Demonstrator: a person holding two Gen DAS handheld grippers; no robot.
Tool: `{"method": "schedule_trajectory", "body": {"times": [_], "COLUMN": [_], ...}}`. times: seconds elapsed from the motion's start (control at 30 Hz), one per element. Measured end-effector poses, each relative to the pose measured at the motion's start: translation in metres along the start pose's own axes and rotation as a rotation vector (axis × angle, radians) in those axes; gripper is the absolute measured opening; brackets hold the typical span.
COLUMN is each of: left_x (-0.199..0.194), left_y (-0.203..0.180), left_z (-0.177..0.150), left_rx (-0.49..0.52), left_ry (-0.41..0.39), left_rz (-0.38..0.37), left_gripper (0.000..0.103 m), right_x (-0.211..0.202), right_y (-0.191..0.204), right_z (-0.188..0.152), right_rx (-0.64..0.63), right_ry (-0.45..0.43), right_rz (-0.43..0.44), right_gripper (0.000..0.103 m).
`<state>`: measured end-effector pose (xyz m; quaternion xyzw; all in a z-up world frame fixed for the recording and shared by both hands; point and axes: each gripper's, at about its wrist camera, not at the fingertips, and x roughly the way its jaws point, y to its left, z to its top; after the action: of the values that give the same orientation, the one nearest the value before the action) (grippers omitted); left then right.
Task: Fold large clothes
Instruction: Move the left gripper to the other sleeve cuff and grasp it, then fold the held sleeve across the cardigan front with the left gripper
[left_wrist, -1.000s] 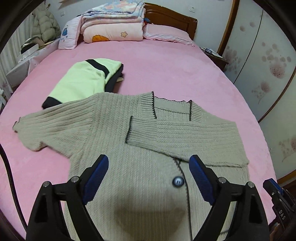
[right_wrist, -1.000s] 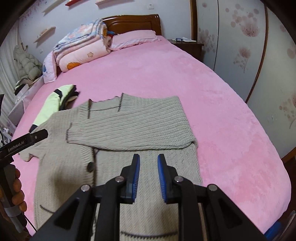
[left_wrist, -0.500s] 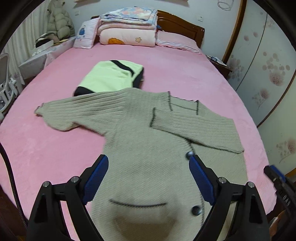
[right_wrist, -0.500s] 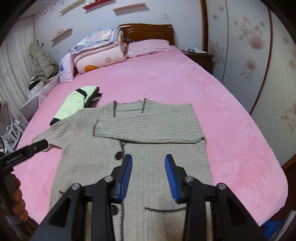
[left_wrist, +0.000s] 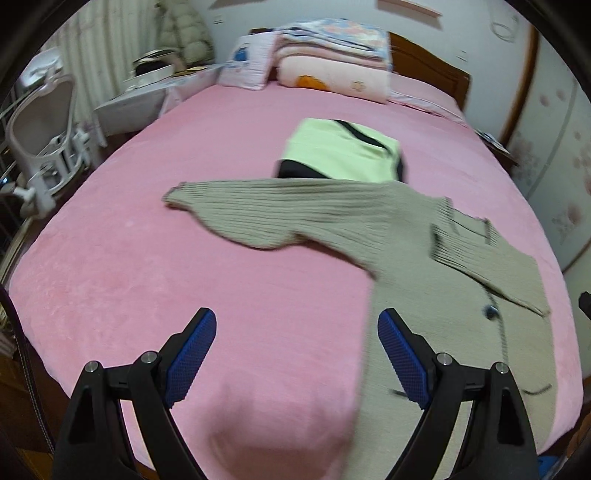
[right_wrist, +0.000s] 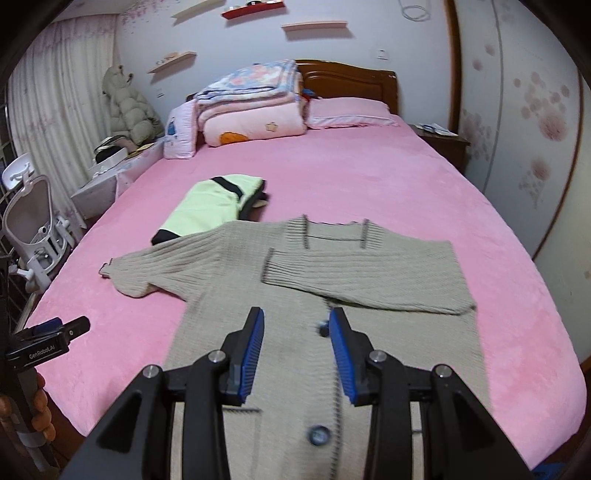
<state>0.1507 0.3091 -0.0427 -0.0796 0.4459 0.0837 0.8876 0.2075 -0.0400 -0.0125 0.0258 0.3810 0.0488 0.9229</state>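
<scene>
Grippers, left (left_wrist: 295, 354) wide and right (right_wrist: 295, 350) part-open, both empty, hover above cardigan (right_wrist: 295, 280) beside folded garment (right_wrist: 210, 206).

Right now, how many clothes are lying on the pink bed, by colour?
Beige: 1, the cardigan
Light green with black: 1, the folded top
Total: 2 clothes on the bed, not counting the blankets stacked by the pillow.
</scene>
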Motion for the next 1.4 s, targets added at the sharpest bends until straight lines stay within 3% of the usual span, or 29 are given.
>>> {"method": "schedule_trajectory", "body": {"times": [0.2, 0.5, 0.63, 0.73, 0.77, 0.83, 0.9, 1.1, 1.23, 1.4], "left_x": [0.061, 0.212, 0.262, 0.287, 0.290, 0.297, 0.302, 0.287, 0.237, 0.155], "left_y": [0.075, 0.168, 0.189, 0.194, 0.192, 0.187, 0.179, 0.154, 0.127, 0.048], "left_z": [0.030, 0.076, 0.084, 0.091, 0.094, 0.101, 0.109, 0.124, 0.143, 0.173], "left_rx": [-0.089, -0.330, -0.409, -0.431, -0.425, -0.397, -0.369, -0.354, -0.335, -0.190], "left_ry": [0.007, 0.094, 0.122, 0.100, 0.090, 0.082, 0.077, 0.025, -0.073, -0.195], "left_rz": [-0.008, -0.096, -0.122, -0.109, -0.103, -0.085, -0.102, 0.008, -0.011, -0.119], "left_gripper": [0.088, 0.088, 0.083, 0.079, 0.076, 0.058, 0.006, 0.006, 0.006, 0.006], "right_x": [0.051, 0.145, 0.181, 0.203, 0.208, 0.215, 0.222, 0.221, 0.205, 0.183], "right_y": [0.057, 0.117, 0.128, 0.133, 0.134, 0.134, 0.132, 0.111, 0.090, 0.056], "right_z": [0.014, 0.021, 0.021, 0.017, 0.015, 0.012, 0.008, 0.005, 0.006, 0.009], "right_rx": [-0.045, -0.112, -0.110, -0.113, -0.116, -0.118, -0.113, -0.069, -0.037, 0.022], "right_ry": [0.008, 0.080, 0.114, 0.139, 0.147, 0.162, 0.178, 0.189, 0.168, 0.142], "right_rz": [0.025, 0.054, 0.069, 0.078, 0.079, 0.083, 0.080, 0.072, 0.063, 0.056], "right_gripper": [0.037, 0.037, 0.037, 0.037, 0.037, 0.037, 0.037, 0.037, 0.037, 0.037]}}
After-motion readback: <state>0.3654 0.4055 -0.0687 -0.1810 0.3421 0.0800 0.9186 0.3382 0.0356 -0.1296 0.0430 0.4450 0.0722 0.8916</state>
